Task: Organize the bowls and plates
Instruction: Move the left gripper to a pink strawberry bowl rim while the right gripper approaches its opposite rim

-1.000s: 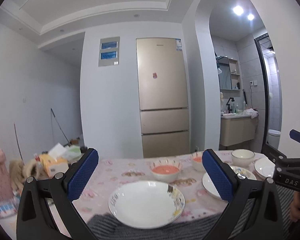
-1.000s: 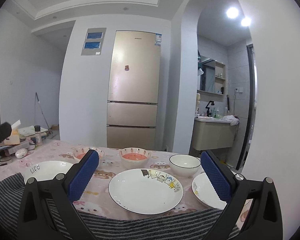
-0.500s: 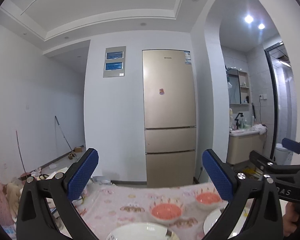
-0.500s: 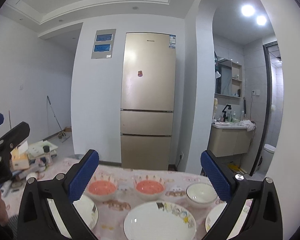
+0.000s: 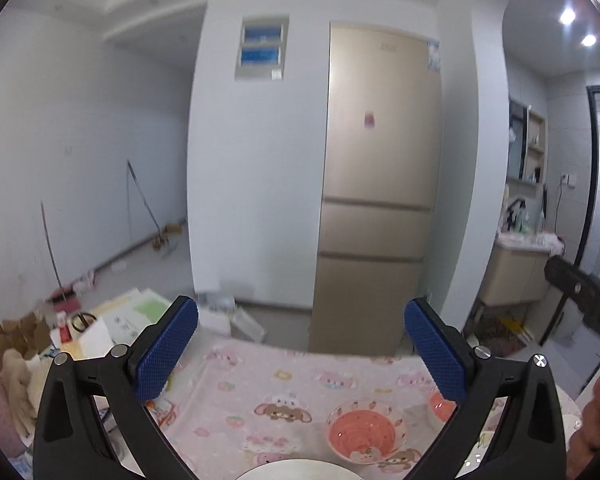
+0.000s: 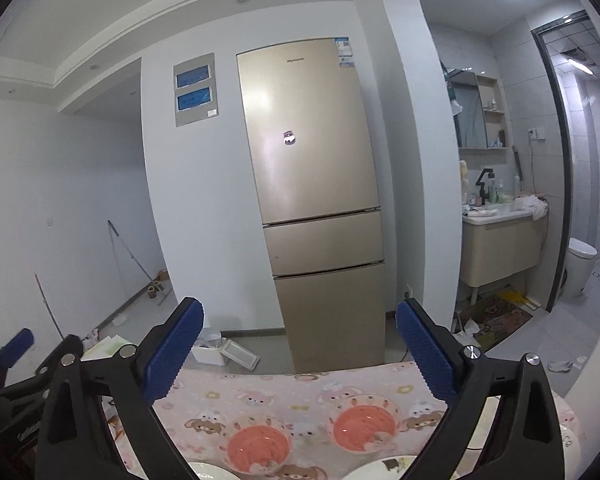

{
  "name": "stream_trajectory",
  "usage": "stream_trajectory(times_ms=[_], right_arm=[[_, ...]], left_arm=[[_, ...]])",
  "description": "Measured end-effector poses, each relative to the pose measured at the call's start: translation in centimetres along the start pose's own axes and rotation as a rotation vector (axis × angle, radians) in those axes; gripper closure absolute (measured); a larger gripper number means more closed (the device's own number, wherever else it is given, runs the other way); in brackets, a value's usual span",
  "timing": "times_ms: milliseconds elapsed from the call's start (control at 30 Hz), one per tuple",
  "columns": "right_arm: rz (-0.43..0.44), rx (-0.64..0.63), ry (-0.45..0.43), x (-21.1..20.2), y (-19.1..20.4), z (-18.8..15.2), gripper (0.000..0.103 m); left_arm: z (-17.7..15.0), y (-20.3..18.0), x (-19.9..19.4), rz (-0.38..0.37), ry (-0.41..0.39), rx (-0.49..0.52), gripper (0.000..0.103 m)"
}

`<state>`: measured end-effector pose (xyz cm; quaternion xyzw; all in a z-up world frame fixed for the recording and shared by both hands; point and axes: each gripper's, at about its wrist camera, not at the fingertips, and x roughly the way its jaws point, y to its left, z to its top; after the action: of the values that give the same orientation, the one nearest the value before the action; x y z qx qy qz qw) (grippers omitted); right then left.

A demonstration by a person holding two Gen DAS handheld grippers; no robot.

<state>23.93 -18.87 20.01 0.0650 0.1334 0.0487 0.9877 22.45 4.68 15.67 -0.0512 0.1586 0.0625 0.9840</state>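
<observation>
Two pink-lined bowls stand on the cartoon-print tablecloth (image 6: 284, 394); in the right wrist view they are one (image 6: 258, 449) at lower middle and one (image 6: 365, 422) to its right. White plate rims (image 6: 384, 472) peek in at the bottom edge. In the left wrist view one pink bowl (image 5: 365, 432) sits right of centre, another (image 5: 440, 402) is half hidden behind the right finger, and a white plate rim (image 5: 296, 474) shows at the bottom. My left gripper (image 5: 300, 354) is open and empty above the table. My right gripper (image 6: 298, 354) is open and empty too.
A gold fridge (image 6: 312, 200) stands behind the table's far edge. Papers and boxes (image 5: 100, 328) lie on the floor to the left. A bathroom vanity (image 6: 500, 244) is at the right. The left gripper's body (image 6: 12, 384) shows at left in the right wrist view.
Both grippers have risen and moved forward over the table. The plates have slid down to the bottom edge of both views. Both stay open.
</observation>
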Motion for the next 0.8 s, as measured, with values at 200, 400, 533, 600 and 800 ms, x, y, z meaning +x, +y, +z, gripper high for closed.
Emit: stream_trajectory(times_ms=[200,400,533,600,800], right_arm=[[0.007,0.018,0.189,8.5,0.3,-4.4,0.009],[0.035,-0.031,0.489,16.2,0.7,-9.5,0.026],[-0.001,-0.065,0.589,19.5,0.8,-12.5,0.027],[0.017,-0.054,0.665,20.6,0.5,-14.1,0.038],[0.056,-0.07,0.775,22.0,0.7,-17.8,0.041]], left_arm=[[-4.5,-0.1,6.7,-0.046,0.192,0.006,0.007],[-8.6,-0.8,13.0,-0.125,0.452,-0.047,0.015],[-11.1,-1.9,15.3,-0.106,0.552,-0.014,0.017],[-12.0,-2.5,16.0,-0.105,0.593,0.002,0.021],[-14.2,-3.1,18.0,-0.115,0.69,0.013,0.035]])
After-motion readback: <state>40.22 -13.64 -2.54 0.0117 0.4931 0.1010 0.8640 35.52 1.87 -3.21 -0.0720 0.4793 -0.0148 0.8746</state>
